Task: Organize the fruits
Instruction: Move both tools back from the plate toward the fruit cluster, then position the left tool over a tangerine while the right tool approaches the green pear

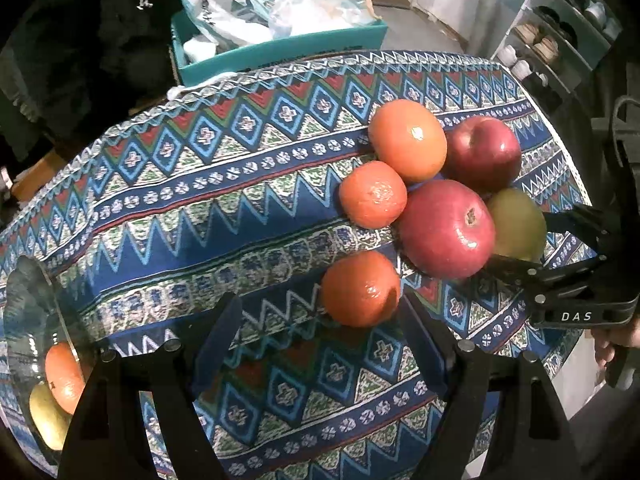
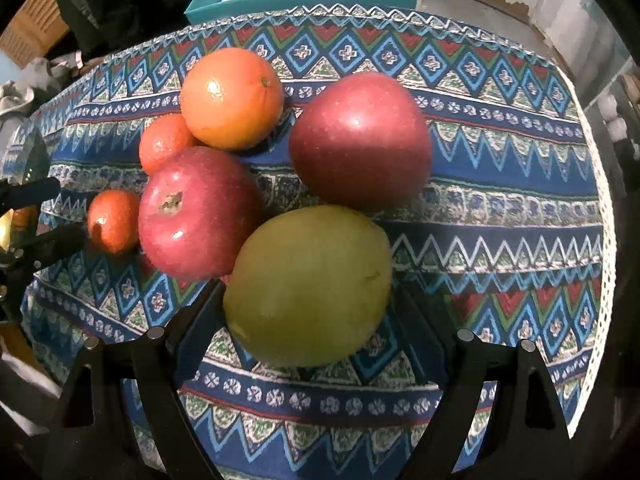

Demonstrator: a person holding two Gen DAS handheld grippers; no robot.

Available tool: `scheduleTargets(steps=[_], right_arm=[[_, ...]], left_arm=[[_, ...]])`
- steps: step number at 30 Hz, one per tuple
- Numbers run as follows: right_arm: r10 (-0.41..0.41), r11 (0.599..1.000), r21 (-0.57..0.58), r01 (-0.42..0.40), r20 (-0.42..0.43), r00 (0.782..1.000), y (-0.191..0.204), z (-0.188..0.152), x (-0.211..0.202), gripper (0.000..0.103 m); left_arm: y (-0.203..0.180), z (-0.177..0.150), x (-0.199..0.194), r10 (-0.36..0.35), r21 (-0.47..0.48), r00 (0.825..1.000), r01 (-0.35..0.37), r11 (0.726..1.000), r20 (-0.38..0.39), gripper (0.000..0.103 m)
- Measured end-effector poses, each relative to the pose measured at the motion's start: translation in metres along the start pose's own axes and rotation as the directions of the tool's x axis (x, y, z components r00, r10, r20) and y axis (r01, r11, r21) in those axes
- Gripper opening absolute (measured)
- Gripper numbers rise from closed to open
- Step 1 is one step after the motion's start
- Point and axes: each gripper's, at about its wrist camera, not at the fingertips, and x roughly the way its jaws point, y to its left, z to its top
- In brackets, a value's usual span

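Fruit lies in a cluster on the patterned tablecloth [image 1: 240, 208]. My left gripper [image 1: 320, 320] is open around a small mandarin [image 1: 360, 288], which sits near its right finger. Behind it lie another mandarin [image 1: 373, 194], a big orange [image 1: 408, 140], a red apple [image 1: 447, 229] and a darker red apple [image 1: 484, 152]. My right gripper [image 2: 308, 312] is open around a green apple [image 2: 308, 284], with the fingers on both sides; whether they touch it is unclear. The right gripper also shows in the left wrist view [image 1: 532, 240] at the green apple [image 1: 518, 224].
A glass bowl [image 1: 24, 320] at the table's left edge holds an orange fruit [image 1: 64, 376] and a yellowish fruit [image 1: 48, 420]. A teal bin [image 1: 280, 48] of bags stands behind the table. Shelves [image 1: 560, 40] are at the far right. The cloth's right edge [image 2: 600, 240] is near.
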Motion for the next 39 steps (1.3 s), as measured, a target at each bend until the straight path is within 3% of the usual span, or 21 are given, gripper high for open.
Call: scheduleTargets(steps=[4,6,9,16,26,39], right_arm=[[0.006,0.999,-0.036,-0.006,0.000,1.000,0.005,0.003,0.007,0.086],[0.021,0.999,-0.047,-0.020,0.005,1.000,0.008,0.004,0.010,0.079],[0.029,0.998,-0.048,-0.028,0.025,0.999,0.016,0.004,0.015,0.078],[0.004,1.000,0.018,-0.005,0.079,0.997,0.000,-0.017,0.006,0.078],[-0.005,0.997,0.076,-0.002,0.099,0.995,-0.021,-0.021,-0.006,0.077],[-0.003,0.998,0.060,-0.008,0.181,0.984,-0.015,-0.015,-0.039,0.074]], left_arm=[[-0.004,0.004,0.011,-0.020,0.001,1.000,0.020,1.000,-0.017,0.082],[-0.006,0.006,0.016,-0.037,-0.006,0.999,0.037,0.999,-0.027,0.082],[-0.008,0.008,0.024,-0.045,-0.012,0.998,0.044,0.999,-0.038,0.082],[-0.013,0.011,0.038,-0.065,-0.024,0.997,0.063,0.998,-0.050,0.082],[-0.023,0.011,0.043,-0.074,0.004,0.996,0.074,0.997,-0.044,0.050],[-0.014,0.002,0.014,-0.096,-0.040,0.995,0.097,0.995,0.016,0.049]])
